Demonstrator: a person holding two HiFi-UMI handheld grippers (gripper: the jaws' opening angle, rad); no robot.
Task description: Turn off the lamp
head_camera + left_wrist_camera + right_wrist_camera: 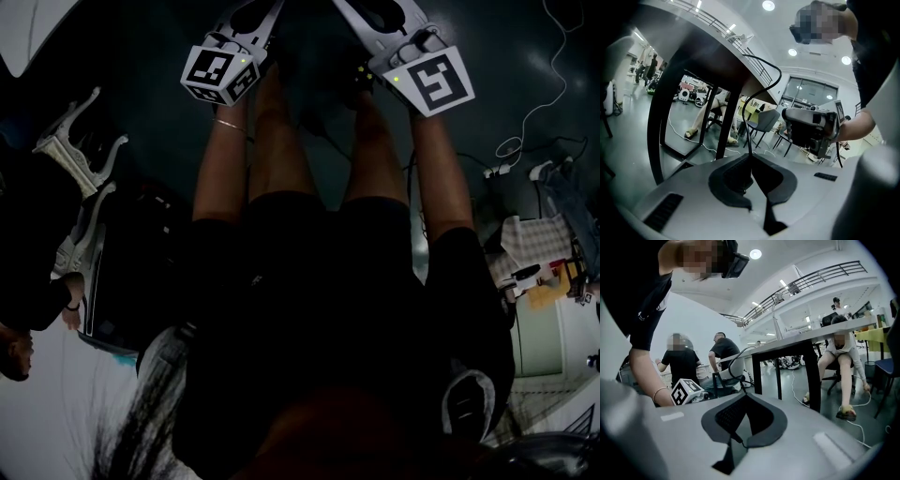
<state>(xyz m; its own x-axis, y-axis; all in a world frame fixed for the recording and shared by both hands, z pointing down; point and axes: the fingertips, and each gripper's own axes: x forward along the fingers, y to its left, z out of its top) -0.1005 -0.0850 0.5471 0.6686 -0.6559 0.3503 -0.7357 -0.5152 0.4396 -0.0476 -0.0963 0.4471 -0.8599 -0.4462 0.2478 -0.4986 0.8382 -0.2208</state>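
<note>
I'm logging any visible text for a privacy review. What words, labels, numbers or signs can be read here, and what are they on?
No readable words or numbers.
Left marker cube: black-and-white square pattern, not text.
Right marker cube: same kind of pattern, not text.
Sleeve: small pale print, too small to read.
Cable: no print visible.

In the head view the top edge cuts off the fronts of the left gripper and the right gripper, so their jaws are out of sight there. In the left gripper view a black cord rises from the jaw tips. Whether they pinch it is unclear, and its upper end vanishes behind the tabletop.
</note>
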